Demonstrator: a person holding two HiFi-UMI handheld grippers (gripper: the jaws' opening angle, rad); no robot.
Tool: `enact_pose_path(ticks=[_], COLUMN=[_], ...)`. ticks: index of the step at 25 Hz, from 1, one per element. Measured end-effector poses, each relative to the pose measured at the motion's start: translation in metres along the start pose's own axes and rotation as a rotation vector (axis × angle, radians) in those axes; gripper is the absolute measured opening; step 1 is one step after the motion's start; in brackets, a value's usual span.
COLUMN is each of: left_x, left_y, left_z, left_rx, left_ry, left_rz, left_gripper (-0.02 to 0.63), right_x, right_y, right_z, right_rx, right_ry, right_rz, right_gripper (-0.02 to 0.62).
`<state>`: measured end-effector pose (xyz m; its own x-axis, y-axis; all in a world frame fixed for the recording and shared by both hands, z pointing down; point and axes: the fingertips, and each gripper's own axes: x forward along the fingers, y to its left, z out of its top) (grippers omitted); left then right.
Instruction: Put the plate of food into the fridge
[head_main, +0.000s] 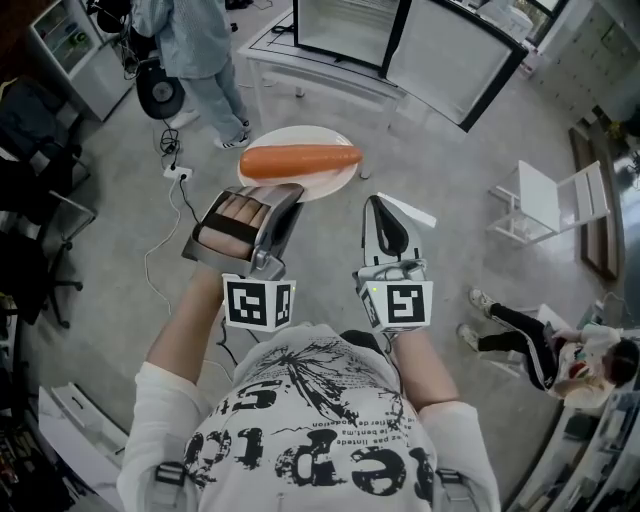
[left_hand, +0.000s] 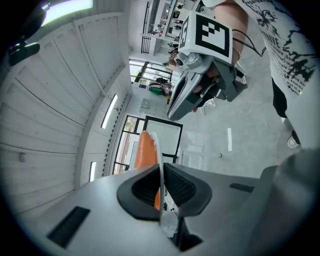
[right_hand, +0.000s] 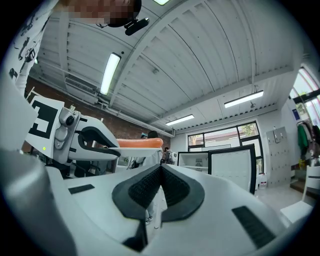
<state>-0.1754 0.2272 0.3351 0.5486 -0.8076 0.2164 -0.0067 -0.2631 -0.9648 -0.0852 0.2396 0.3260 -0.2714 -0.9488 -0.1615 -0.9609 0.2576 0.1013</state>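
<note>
A white plate (head_main: 330, 182) carries a long orange carrot (head_main: 300, 159) and hangs in the air in front of me. My left gripper (head_main: 283, 196) is shut on the plate's near rim. In the left gripper view the plate (left_hand: 159, 165) stands edge-on between the pads, with the carrot (left_hand: 145, 150) beside it. My right gripper (head_main: 386, 213) is shut and holds nothing, just right of the plate; its pads meet in the right gripper view (right_hand: 160, 171). The fridge (head_main: 345, 30) stands ahead with its door (head_main: 455, 55) swung open. From the right gripper view I see the plate (right_hand: 136, 149) and the fridge (right_hand: 195, 159).
A person (head_main: 195, 45) stands at the far left near the fridge. Another person (head_main: 540, 345) is low at the right. A white chair (head_main: 555, 200) stands to the right. A power strip with a cable (head_main: 178, 172) lies on the floor, and dark office chairs (head_main: 40, 130) line the left.
</note>
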Motion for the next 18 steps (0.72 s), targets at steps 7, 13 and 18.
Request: enact_pose_path(ticks=[7,13,18], left_x=[0.041,0.092,0.151], left_y=[0.013,0.016,0.043], left_z=[-0.030,-0.038,-0.050], left_rx=[-0.010,-0.021,-0.054], left_ry=[0.000,0.029,0.079], left_rz=[-0.006,-0.013,0.022], left_gripper=[0.025,0.029,0.029], right_x=[0.054,0.104,0.165], right_y=[-0.009,-0.048,-0.093], right_z=[-0.008,-0.028,-0.031], right_rx=[-0.015,0.031,0.052], right_ry=[-0.002,-0.004,-0.023], right_rz=[0.015,0.028,0.075], right_gripper=[0.002,0.002,0.002])
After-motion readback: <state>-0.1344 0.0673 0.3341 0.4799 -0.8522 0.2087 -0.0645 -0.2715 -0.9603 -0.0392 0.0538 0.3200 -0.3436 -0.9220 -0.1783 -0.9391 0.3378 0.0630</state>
